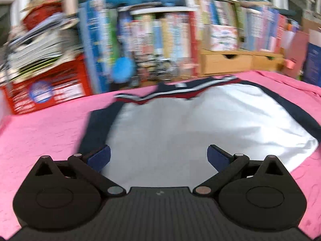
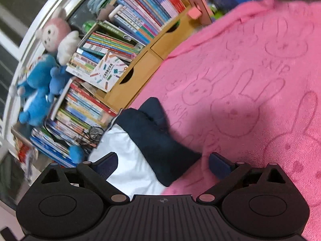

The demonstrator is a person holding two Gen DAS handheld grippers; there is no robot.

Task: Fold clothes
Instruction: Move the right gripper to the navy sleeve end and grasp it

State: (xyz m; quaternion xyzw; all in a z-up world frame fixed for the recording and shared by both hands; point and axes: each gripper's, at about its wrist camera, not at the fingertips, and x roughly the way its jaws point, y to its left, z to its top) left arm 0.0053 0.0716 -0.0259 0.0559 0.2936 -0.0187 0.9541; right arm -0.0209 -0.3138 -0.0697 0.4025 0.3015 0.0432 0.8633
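Right gripper (image 2: 163, 163) gapes wide, nothing held, hanging over the navy sleeve (image 2: 160, 140); left gripper (image 1: 158, 156) is just as wide and empty above the white body of the shirt (image 1: 180, 124), spread on the pink blanket (image 1: 40, 132). Risk: a pinch here could grab blanket along with sleeve and drag the fold crooked. Count: one shirt, two grippers.

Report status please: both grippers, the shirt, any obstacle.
Left hand-held gripper open, empty. Right hand-held gripper open over navy sleeve, not gripping. Shirt flat on pink blanket. No obstacle seen.
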